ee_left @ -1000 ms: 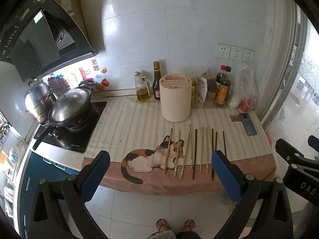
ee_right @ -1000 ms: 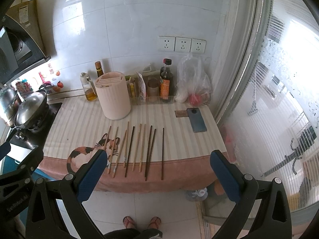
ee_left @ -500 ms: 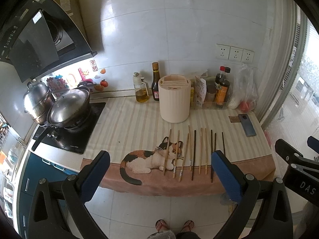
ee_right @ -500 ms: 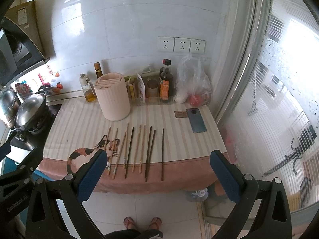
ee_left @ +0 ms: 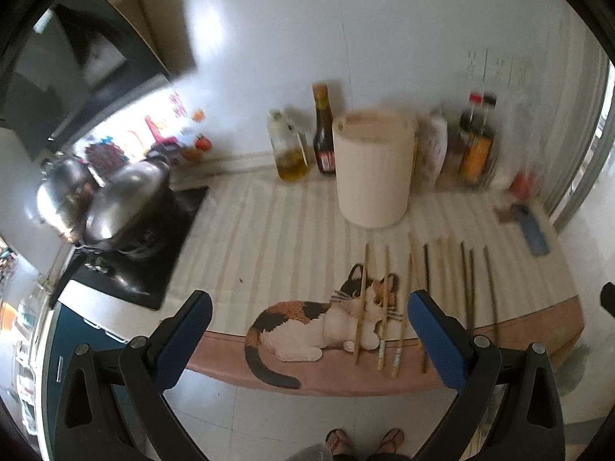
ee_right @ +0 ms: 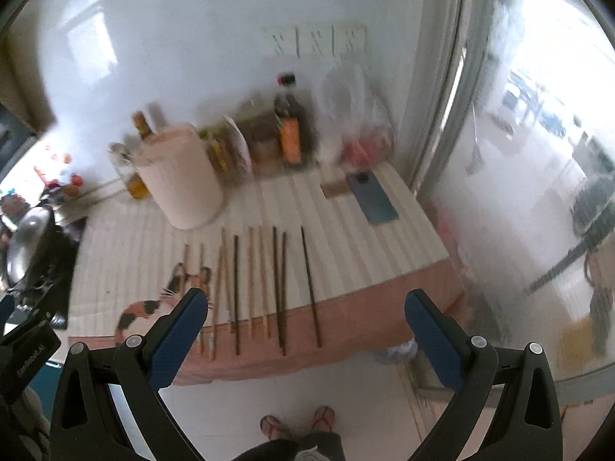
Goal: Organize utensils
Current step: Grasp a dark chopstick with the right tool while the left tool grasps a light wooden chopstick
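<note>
Behind the chopsticks (ee_left: pixel 426 288) stands a holder (ee_left: pixel 373 169); left gripper (ee_left: pixel 307 330) and right gripper (ee_right: pixel 307 326) gape empty.

We are seeing a cat picture (ee_left: pixel 303 322) on the striped cloth (ee_left: pixel 276 238) covering the surface. A shiny pan (ee_left: pixel 123 199) is sitting on the stove. A phone (ee_right: pixel 376 201) is lying near the window, and bottles (ee_left: pixel 323 130) are standing by the wall.

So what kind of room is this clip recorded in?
A home kitchen, most likely. A lidded steel wok sits on a black cooktop, oil and sauce bottles line the tiled wall, and chopsticks lie in a row on the striped counter mat.
</note>
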Demonstrator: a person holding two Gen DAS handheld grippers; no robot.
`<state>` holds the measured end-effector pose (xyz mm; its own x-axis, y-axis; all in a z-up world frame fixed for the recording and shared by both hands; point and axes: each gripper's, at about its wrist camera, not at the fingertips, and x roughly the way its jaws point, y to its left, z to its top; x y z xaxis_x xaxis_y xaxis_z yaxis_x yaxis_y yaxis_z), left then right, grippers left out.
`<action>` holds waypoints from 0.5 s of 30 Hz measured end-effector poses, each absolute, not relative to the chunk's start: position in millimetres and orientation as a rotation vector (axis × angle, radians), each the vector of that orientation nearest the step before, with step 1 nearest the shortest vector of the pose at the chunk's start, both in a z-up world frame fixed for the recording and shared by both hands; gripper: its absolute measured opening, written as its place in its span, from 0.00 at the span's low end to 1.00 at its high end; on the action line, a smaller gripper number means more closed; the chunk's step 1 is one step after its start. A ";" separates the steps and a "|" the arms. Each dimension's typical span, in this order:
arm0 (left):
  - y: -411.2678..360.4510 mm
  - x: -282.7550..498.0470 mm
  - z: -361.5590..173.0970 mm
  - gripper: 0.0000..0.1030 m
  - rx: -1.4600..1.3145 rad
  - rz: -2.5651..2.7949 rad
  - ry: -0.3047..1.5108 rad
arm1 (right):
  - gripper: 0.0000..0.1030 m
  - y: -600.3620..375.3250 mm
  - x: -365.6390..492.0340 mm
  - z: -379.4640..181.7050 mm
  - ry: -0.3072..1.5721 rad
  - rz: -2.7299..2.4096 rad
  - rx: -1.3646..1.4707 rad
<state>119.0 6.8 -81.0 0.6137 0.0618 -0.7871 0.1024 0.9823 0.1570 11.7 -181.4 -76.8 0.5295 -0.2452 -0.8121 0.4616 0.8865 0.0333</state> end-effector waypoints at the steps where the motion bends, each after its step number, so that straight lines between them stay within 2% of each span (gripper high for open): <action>1: 7.0 128.9 -97.3 1.00 0.210 -0.029 0.946 | 0.96 -184.0 19.8 -88.8 0.941 -0.441 0.264; 6: 9.2 170.1 -162.8 0.97 0.216 -0.074 1.107 | 0.84 -201.6 50.5 -147.0 1.036 -0.471 0.294; 9: 0.4 188.5 -193.7 0.88 0.240 -0.091 1.161 | 0.78 -217.3 71.5 -185.6 1.099 -0.474 0.320; 11: -6.6 199.8 -212.7 0.76 0.253 -0.100 1.201 | 0.72 -227.8 81.0 -206.9 1.136 -0.475 0.339; 15: -23.3 227.3 -253.6 0.66 0.271 -0.111 1.295 | 0.64 -251.8 111.8 -250.6 1.224 -0.445 0.384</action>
